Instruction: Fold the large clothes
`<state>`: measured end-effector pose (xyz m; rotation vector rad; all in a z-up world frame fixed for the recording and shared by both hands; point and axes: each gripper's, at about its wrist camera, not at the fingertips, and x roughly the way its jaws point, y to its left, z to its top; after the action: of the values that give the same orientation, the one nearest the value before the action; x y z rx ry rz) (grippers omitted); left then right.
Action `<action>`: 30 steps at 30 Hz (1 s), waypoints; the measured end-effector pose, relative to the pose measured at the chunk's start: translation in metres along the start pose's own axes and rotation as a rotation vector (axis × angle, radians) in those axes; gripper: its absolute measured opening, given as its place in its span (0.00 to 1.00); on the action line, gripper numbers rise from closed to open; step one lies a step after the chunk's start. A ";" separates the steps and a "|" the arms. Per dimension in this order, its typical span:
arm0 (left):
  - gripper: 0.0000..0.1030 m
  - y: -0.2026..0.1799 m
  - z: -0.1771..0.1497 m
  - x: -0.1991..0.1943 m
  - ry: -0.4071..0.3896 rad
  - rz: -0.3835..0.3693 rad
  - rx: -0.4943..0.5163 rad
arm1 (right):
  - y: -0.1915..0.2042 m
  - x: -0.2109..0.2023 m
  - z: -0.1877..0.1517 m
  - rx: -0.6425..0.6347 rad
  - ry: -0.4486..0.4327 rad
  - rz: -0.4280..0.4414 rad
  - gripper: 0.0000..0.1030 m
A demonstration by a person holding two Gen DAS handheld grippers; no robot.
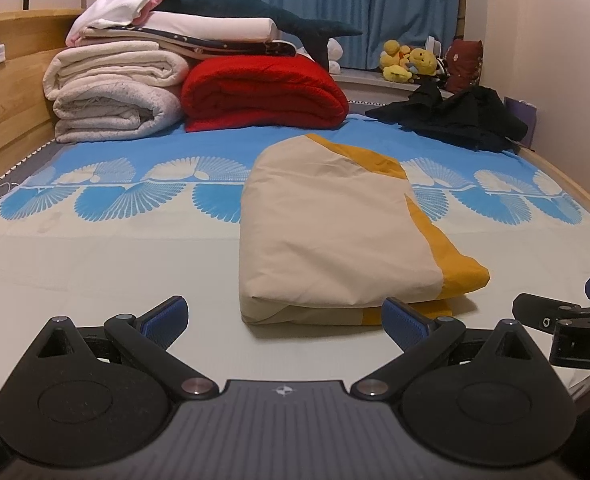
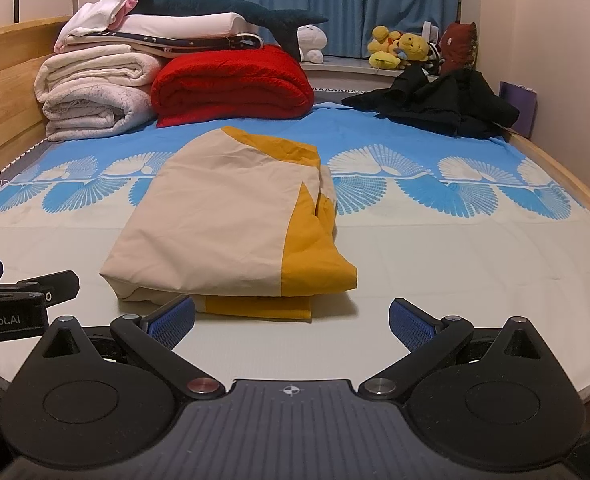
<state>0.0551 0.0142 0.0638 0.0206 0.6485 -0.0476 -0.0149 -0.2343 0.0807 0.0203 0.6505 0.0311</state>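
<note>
A beige and mustard-yellow garment (image 1: 335, 232) lies folded into a thick rectangle on the bed; it also shows in the right wrist view (image 2: 231, 224). My left gripper (image 1: 285, 320) is open and empty, just in front of the garment's near edge. My right gripper (image 2: 293, 320) is open and empty, in front of the garment's near right corner. The right gripper's side shows at the right edge of the left wrist view (image 1: 567, 320). The left gripper's side shows at the left edge of the right wrist view (image 2: 19, 296).
The bed sheet (image 1: 95, 264) is cream with a blue fan pattern. Folded white blankets (image 1: 111, 92), a red blanket (image 1: 259, 92) and a plush shark (image 1: 255, 12) are stacked at the head. A black clothes pile (image 1: 463, 116) lies far right. Plush toys (image 1: 411, 62) sit on the sill.
</note>
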 end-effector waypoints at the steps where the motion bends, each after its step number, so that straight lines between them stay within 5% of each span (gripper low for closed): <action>1: 1.00 0.000 0.000 0.000 -0.001 0.000 0.000 | 0.000 0.000 0.000 0.000 -0.001 0.000 0.99; 30: 1.00 -0.001 -0.001 -0.001 -0.007 -0.005 0.012 | 0.001 0.000 0.000 0.001 0.001 -0.001 0.99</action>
<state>0.0538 0.0127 0.0637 0.0303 0.6414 -0.0567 -0.0147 -0.2331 0.0807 0.0210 0.6513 0.0299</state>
